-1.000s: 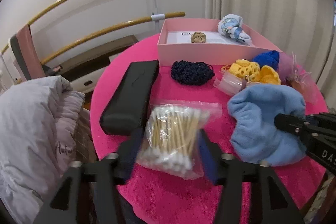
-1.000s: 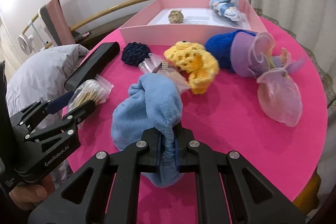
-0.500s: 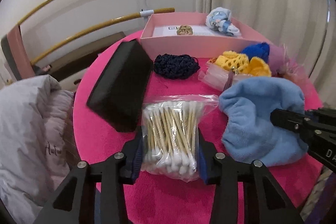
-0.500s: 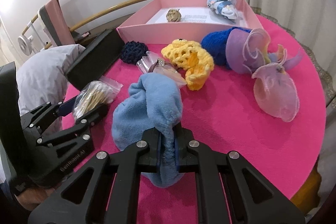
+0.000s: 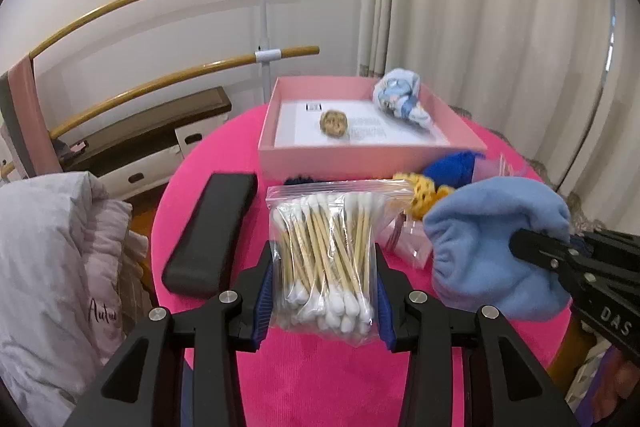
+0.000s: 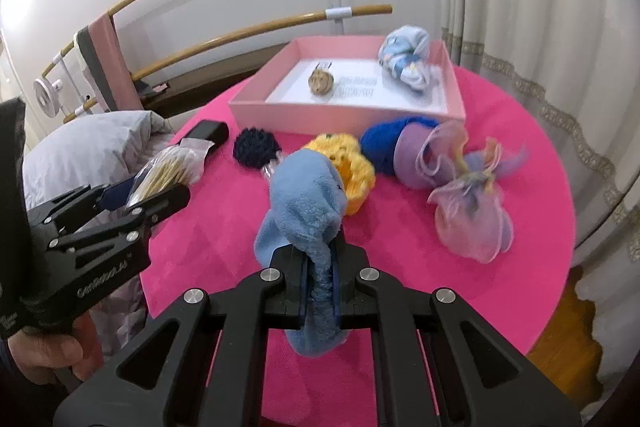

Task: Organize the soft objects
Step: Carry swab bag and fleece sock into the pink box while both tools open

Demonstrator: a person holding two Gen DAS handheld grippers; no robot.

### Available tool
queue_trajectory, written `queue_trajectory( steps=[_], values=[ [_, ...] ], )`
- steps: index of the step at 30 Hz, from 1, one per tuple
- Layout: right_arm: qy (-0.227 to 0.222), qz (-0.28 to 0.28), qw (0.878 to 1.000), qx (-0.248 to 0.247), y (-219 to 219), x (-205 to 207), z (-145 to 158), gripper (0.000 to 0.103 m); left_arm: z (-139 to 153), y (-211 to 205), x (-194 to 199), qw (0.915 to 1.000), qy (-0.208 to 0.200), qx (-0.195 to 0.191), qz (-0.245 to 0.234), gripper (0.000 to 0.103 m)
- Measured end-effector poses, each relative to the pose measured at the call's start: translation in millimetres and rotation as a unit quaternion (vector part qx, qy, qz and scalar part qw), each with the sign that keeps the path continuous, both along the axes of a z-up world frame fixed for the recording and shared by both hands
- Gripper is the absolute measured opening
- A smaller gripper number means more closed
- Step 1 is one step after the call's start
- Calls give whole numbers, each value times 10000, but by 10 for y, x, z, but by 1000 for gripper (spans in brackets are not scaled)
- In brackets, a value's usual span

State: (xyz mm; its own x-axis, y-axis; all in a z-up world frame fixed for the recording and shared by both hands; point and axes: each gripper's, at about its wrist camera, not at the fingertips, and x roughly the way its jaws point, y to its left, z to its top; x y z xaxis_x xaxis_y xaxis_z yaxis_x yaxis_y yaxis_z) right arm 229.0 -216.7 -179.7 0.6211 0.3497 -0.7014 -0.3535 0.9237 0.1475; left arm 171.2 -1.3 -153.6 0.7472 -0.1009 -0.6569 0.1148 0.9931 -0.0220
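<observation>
My left gripper (image 5: 325,291) is shut on a clear bag of cotton swabs (image 5: 326,259), held above the pink round table (image 5: 320,379). My right gripper (image 6: 320,291) is shut on a light blue fleece cloth (image 6: 304,203), which hangs off the table; the same fleece cloth (image 5: 496,239) shows at right in the left wrist view. At the back stands an open pink box (image 6: 344,109) holding a small tan ball (image 6: 321,81) and a blue-white rolled cloth (image 6: 406,61).
On the table lie a black case (image 5: 212,227), a navy crochet piece (image 6: 256,147), a yellow crochet piece (image 6: 352,163), a blue yarn ball (image 6: 384,141) and a sheer pink-purple pouch (image 6: 468,211). A grey padded jacket (image 5: 44,267) lies left of the table. Curtains hang at right.
The left jaws closed onto the swab bag and lifted it off the table. The right gripper rose too, carrying the blue fleece cloth up with it.
</observation>
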Motion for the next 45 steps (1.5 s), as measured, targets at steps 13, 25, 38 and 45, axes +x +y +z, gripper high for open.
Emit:
queue_trajectory(
  steps=[13, 25, 38, 45],
  values=[
    [-787, -25, 9967, -176, 8, 430, 894, 8, 554, -107, 624, 9990, -400, 193, -7, 39],
    [-798, -189, 9964, -207, 90, 1395, 1216, 8, 875, -230, 1615, 9982, -532, 181, 231, 39],
    [-183, -277, 9987, -382, 315, 2544, 870, 8, 598, -341, 3383, 9994, 156, 98, 308, 39],
    [219, -276, 9983, -463, 391, 2908, 554, 9, 390, -405, 4192, 9983, 518, 152, 237, 40]
  ],
)
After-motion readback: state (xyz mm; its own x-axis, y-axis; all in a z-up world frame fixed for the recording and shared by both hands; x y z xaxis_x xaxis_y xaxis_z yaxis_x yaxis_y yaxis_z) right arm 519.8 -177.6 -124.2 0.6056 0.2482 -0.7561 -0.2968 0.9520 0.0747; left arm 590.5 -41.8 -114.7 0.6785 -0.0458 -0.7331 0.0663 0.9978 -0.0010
